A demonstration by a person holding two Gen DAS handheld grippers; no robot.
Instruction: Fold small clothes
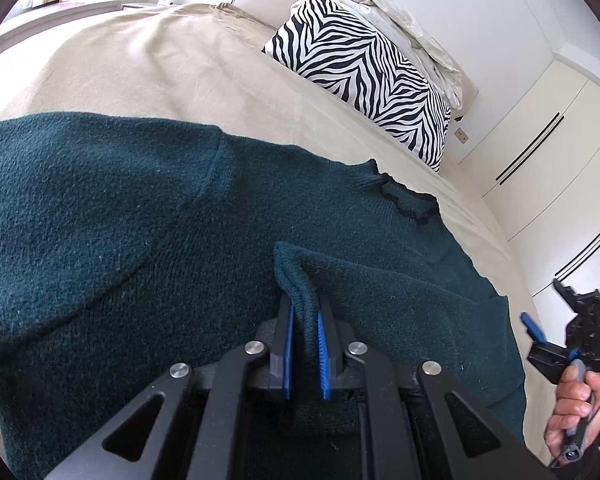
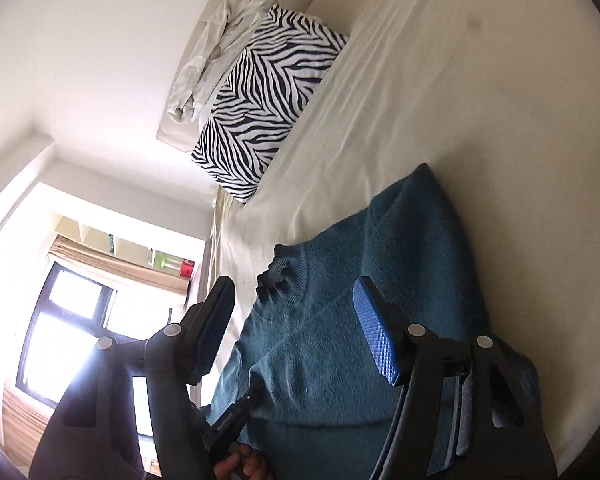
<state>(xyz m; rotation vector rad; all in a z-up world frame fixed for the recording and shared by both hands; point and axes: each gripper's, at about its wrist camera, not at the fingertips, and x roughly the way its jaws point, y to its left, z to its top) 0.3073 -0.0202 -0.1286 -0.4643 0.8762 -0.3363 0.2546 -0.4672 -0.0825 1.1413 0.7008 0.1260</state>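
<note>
Teal knit is bunching up between the blue pads of the left claw [image 1: 304,320], which is pinching a raised fold of the sweater [image 1: 139,240]. That sweater is lying spread on the bed [image 1: 139,64], stretching ahead of this claw, its dark-trimmed neckline [image 1: 406,196] beyond it and to its right. The right claw [image 2: 295,320] is hanging wide open, gripping nothing, with the sweater [image 2: 320,340] just beneath and ahead of it. By the look of it, a fold is under way: one edge or sleeve is being carried across the body. The next move probably calls for laying that pinched fold flat before releasing, while the open claw finds an edge to steady or smooth. Far ahead, a zebra-striped pillow [image 1: 364,72] is sitting well apart.
</note>
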